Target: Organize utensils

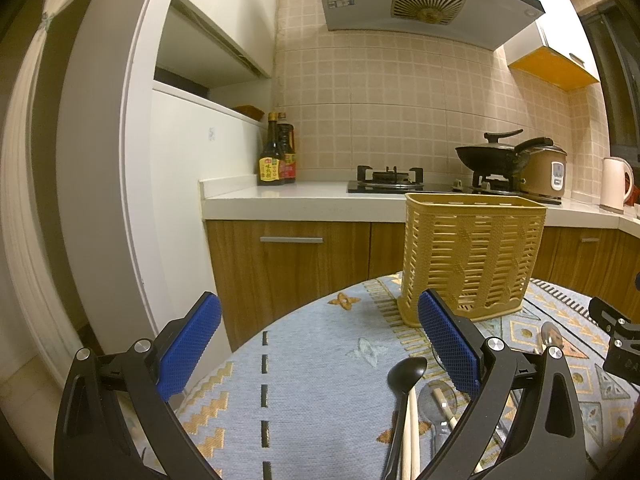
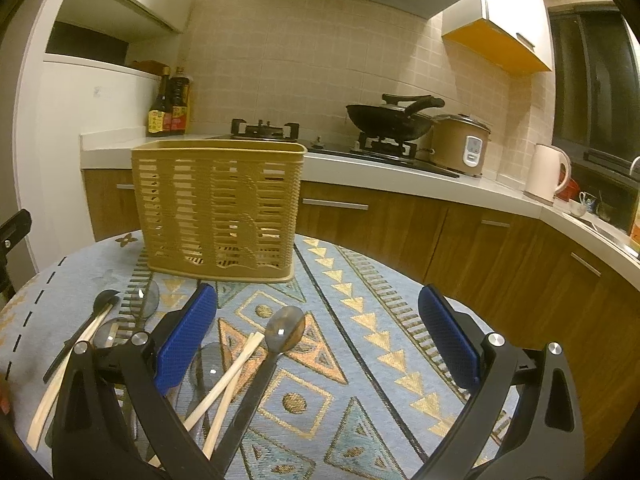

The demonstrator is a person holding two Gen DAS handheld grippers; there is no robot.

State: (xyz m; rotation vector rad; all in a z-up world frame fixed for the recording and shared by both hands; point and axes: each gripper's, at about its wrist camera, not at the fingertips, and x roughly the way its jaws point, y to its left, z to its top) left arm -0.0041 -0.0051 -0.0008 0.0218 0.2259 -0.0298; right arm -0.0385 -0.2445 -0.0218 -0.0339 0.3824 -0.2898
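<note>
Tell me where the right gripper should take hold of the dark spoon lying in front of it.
Grip the dark spoon on its handle, below the bowl and above where the chopsticks cross it. Come from above with the right gripper, jaws across the handle; they are already open. It lies flat on the tablecloth, so the narrow handle probably fits better than the wide bowl.

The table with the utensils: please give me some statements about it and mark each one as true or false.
1. The yellow basket stands upright on the table. True.
2. The right gripper is shut on a spoon. False: it is open and holds nothing.
3. The chopsticks lie on the table in front of the basket. True.
4. The black spoon is already inside the basket. False: it lies on the table.
5. The left gripper is open. True.
</note>
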